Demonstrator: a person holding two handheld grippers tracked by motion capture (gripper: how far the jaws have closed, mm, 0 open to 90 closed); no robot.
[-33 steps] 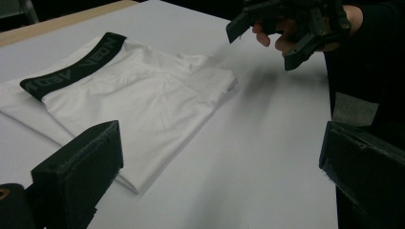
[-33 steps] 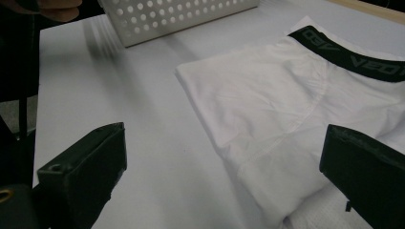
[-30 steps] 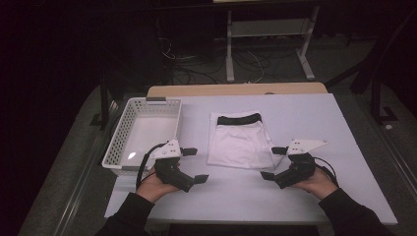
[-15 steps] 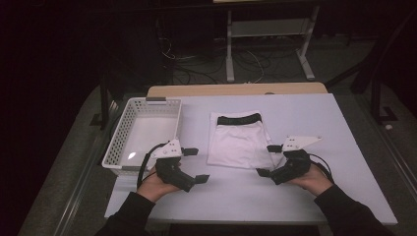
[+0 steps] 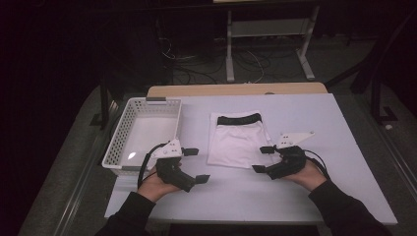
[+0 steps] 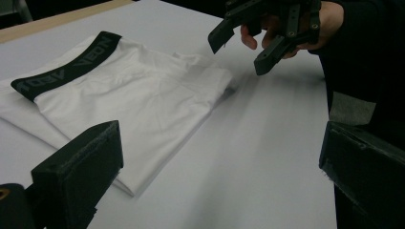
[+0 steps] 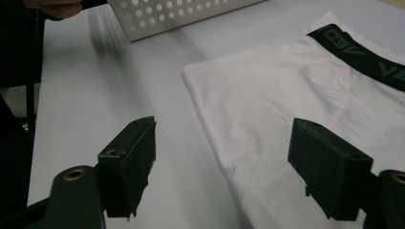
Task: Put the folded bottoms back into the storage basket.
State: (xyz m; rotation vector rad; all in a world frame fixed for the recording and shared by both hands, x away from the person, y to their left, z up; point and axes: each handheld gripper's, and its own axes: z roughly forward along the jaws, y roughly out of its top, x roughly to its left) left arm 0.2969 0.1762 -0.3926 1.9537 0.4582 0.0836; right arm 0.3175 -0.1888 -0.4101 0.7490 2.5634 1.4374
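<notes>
Room: dark around my table (image 5: 295,196), cables and a metal frame on the floor beyond it.
Garment: folded white boxer briefs (image 5: 238,142) with a black waistband lie flat between my two hand-held grippers, waistband on the far side.
Left hand-held gripper (image 5: 193,165): jaws wide, holding nothing, hovering just off the briefs' near left corner; the white perforated basket (image 5: 129,147) sits right beside it on its outer side.
Right hand-held gripper (image 5: 264,158): jaws wide, holding nothing; in its own view the briefs' near edge (image 7: 229,162) lies between the jaws.
Change: over the last second I have brought the right one inward to the briefs' right edge, while the left has barely moved.
Meaning: I judge I am lining up a grasp, probably to lift the briefs toward the basket; nothing is gripped yet.
Unclear: the waistband lettering is cut off and I cannot read it whole; whether the right jaws touch the cloth I cannot tell.
</notes>
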